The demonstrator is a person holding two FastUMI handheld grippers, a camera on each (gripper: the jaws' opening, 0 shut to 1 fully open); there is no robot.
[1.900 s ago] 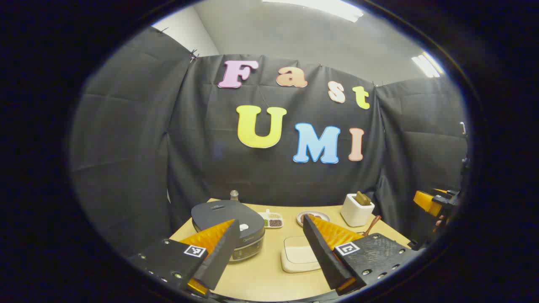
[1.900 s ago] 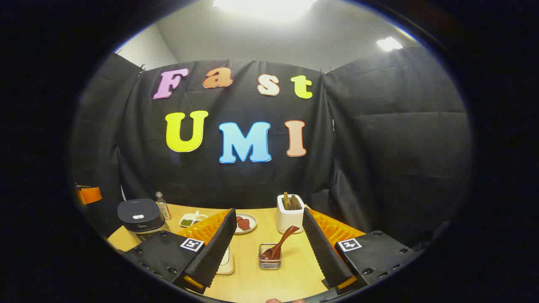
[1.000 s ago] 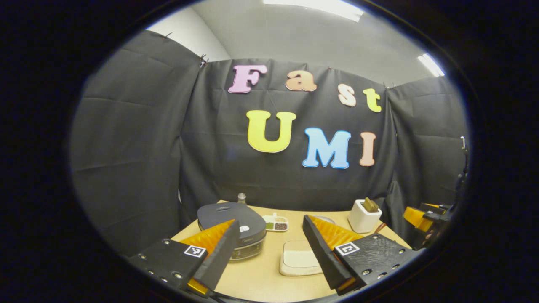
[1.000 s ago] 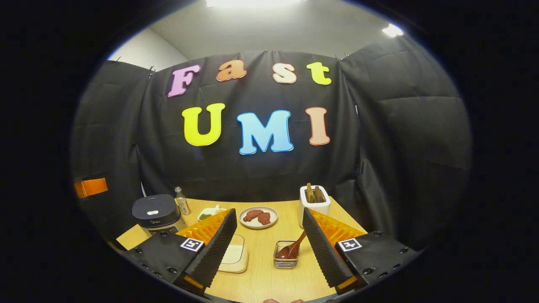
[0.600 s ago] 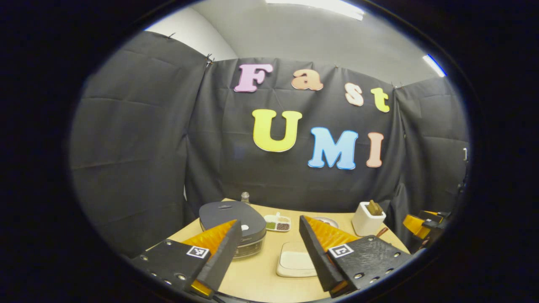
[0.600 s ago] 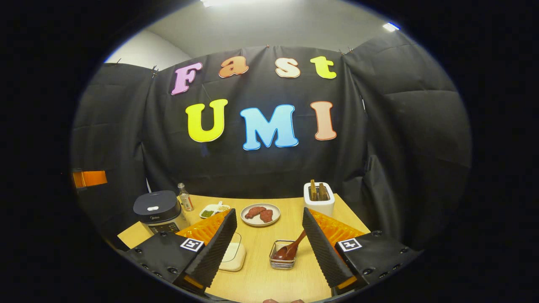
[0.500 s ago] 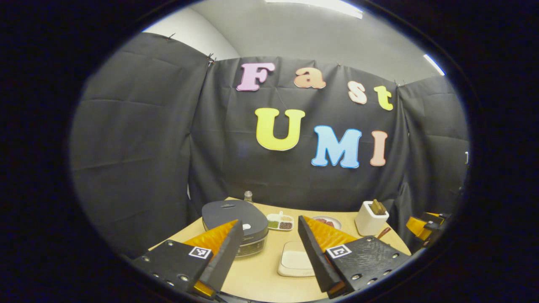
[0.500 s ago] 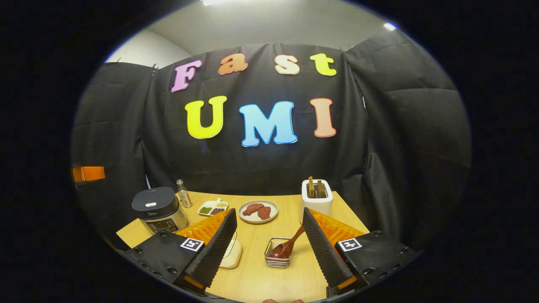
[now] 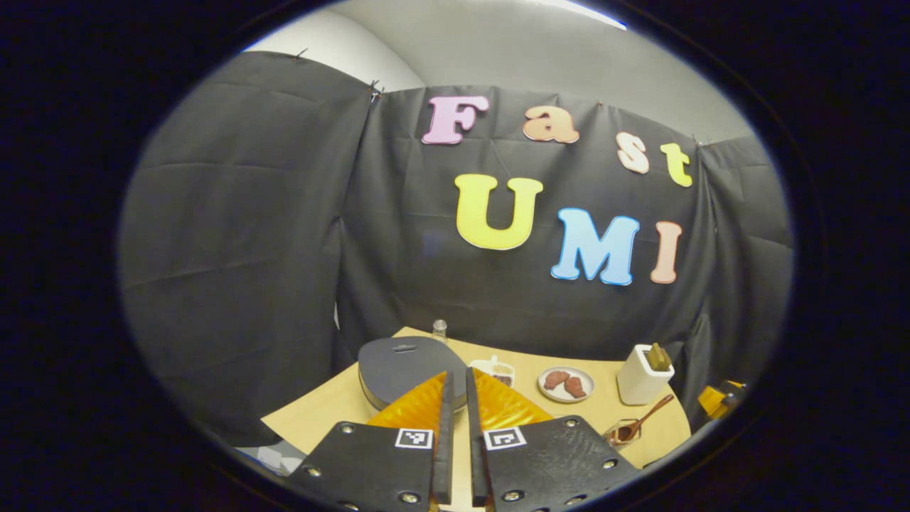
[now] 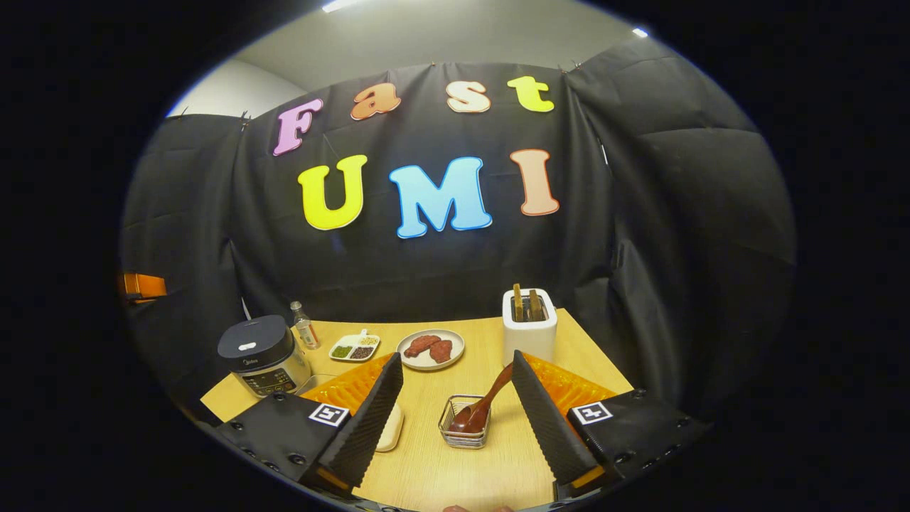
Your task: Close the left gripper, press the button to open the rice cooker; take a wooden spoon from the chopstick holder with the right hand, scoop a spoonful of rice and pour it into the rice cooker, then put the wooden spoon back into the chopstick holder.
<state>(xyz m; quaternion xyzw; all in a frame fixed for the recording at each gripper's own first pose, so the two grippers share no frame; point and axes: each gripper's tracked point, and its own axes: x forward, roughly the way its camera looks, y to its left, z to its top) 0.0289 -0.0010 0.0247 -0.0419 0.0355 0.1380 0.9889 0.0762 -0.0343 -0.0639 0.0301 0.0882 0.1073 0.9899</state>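
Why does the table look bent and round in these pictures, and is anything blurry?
In the left gripper view the fisheye lens curves the table edge and bows the walls; the rice cooker looks sharp, with no blur. In the right gripper view the table also curves, ceiling lights glare at the top, and the spoon and holder look crisp.

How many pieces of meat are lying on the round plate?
2. Both lie side by side on the round plate, one piece left, the other piece right. None seems hidden.

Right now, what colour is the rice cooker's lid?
Dark grey rice cooker lid, clearest in the right gripper view.
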